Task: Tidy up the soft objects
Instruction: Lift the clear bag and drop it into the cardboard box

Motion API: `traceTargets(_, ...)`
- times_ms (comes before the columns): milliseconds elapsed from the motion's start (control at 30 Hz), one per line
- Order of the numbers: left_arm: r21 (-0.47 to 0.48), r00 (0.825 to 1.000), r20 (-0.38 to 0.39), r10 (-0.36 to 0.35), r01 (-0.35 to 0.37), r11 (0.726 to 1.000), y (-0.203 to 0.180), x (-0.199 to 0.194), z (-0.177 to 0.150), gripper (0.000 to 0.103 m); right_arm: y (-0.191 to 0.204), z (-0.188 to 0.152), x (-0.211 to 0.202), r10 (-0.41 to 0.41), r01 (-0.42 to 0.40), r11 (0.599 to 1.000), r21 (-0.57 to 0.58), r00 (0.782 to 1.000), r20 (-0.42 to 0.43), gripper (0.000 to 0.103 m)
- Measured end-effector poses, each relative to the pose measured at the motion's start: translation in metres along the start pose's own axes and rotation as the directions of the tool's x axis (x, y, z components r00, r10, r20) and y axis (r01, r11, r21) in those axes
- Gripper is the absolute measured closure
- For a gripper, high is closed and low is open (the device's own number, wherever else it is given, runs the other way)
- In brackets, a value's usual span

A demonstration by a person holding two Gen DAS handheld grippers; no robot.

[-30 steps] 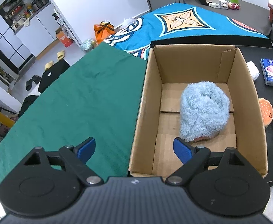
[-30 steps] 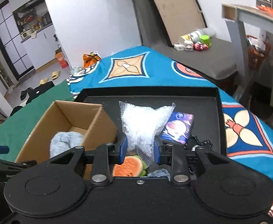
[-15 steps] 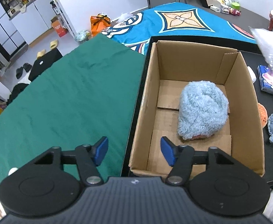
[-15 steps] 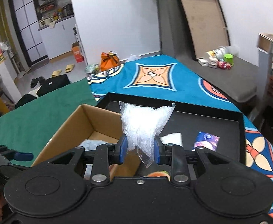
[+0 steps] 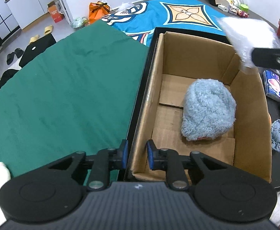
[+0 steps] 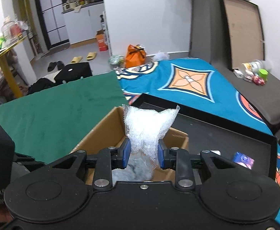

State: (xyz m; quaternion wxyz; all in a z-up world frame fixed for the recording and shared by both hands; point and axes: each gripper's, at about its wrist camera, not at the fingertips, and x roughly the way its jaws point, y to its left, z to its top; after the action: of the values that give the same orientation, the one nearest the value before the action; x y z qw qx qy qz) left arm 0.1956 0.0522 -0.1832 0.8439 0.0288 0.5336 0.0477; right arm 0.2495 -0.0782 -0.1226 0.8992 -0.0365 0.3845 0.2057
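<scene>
A cardboard box [image 5: 155,88] stands in a black tray [image 6: 207,134], and a fluffy blue plush [image 5: 207,111] lies inside it. My left gripper [image 5: 137,157] is at the box's near left corner. Its jaws are closing, with the box's left wall and the tray rim between the pads, which look pressed against them. My right gripper [image 6: 142,157] is shut on a clear crinkled plastic bag [image 6: 147,126] and holds it above the box's far right side. The bag [image 5: 243,32] also shows at the top right of the left wrist view.
A green cloth [image 5: 63,86] covers the table left of the tray, with a blue patterned cloth [image 6: 188,80] behind it. On the tray right of the box lie a tissue pack [image 5: 273,85] and a small blue plush toy [image 5: 279,134]. Shoes and bags sit on the floor beyond.
The left jaws have gone from wide apart to narrow around the box's left wall. The right gripper has carried the bag leftward from over the tray to above the box.
</scene>
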Motion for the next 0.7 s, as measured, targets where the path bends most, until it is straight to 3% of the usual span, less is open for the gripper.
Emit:
traceTargets(167, -0.013, 1.0, 0.004, -0.015, 0.015, 1.0, 0.003, 0.0, -0.001, 0.085, 0.012, 0.011, 0.007, 0.046, -0.046, 0.999, -0.01, 0.999, -0.002, 0.068)
traceTargets(233, -0.014, 1.0, 0.005, -0.018, 0.018, 1.0, 0.004, 0.0, -0.001, 0.085, 0.016, 0.013, 0.008, 0.026, -0.026, 0.999, -0.023, 1.0, -0.003, 0.047)
traceTargets(267, -0.013, 1.0, 0.005, -0.018, 0.018, 1.0, 0.004, 0.001, -0.001, 0.085, 0.017, 0.013, 0.007, 0.017, -0.017, 1.0, -0.025, 1.0, 0.002, 0.045)
traceTargets(700, -0.003, 1.0, 0.02, -0.001, 0.001, 1.0, 0.001, -0.004, -0.002, 0.085, -0.01, -0.015, -0.014, -0.057, 0.058, 0.997, 0.043, 0.997, -0.043, 0.044)
